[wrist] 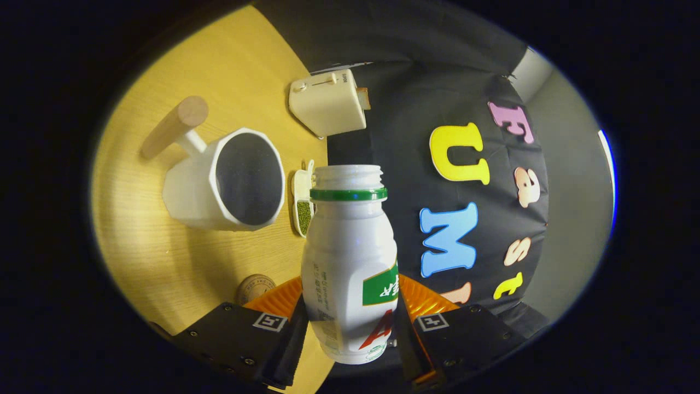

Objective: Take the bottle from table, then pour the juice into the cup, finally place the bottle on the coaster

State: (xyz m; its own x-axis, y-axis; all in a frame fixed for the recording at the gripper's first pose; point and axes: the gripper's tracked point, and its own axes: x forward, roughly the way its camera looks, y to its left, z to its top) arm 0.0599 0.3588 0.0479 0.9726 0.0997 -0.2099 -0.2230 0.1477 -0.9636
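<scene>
My gripper is shut on a white bottle with a green neck ring and an uncapped mouth; both fingers press on its lower body. The view is rolled, so the wooden table stands on its side and the bottle lies tipped relative to it, its mouth level with the cup. The white faceted cup with a wooden handle stands on the table just beyond the fingers, its dark opening facing me, beside the bottle's neck. A round cork coaster lies on the table close to one finger.
A small white scoop holding green bits lies between the cup and the bottle's neck. A white toaster stands farther off by the black cloth wall. Bare wood surrounds the cup.
</scene>
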